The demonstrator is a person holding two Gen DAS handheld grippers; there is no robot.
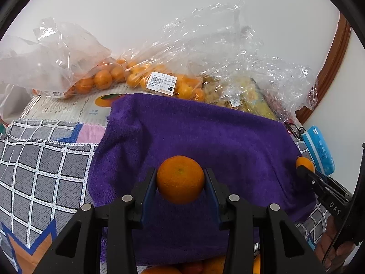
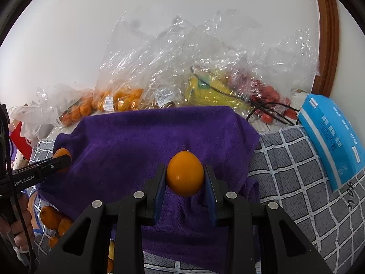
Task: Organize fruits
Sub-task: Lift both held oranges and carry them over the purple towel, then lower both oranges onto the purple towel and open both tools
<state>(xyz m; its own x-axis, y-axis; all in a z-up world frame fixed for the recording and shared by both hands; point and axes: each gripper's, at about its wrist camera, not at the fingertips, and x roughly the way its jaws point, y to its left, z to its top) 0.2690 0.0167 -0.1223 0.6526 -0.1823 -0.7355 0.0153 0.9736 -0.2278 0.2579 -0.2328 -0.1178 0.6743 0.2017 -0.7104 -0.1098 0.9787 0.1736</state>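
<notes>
Pinching a round orange (image 1: 180, 179) between its two blue-padded fingers, the left hand-held gripper (image 1: 180, 182) hovers above a purple towel (image 1: 194, 132) draped over a raised surface. At the right of that view the right hand-held gripper (image 1: 306, 171) holds a smaller, smooth, egg-shaped orange fruit (image 1: 305, 163), which the right wrist view shows clamped between its own blue pads (image 2: 159, 189) over the same towel.

Behind the towel, clear plastic bags (image 1: 91, 68) lie against a white wall (image 1: 159, 11), one packed with small oranges (image 1: 102, 78) and bearing a white price label (image 1: 162, 83); another carries a yellow packet (image 2: 209, 91), and small red fruits (image 2: 267, 93) sit beside it. A grey checked cloth (image 1: 41, 171) spreads to either side of the towel, with a blue box (image 2: 330, 134) lying on it at the right. More loose oranges (image 2: 51, 217) rest low at the left edge of the right wrist view, below the towel's hem, near the person's hand (image 2: 20, 226) gripping the left tool's handle.
</notes>
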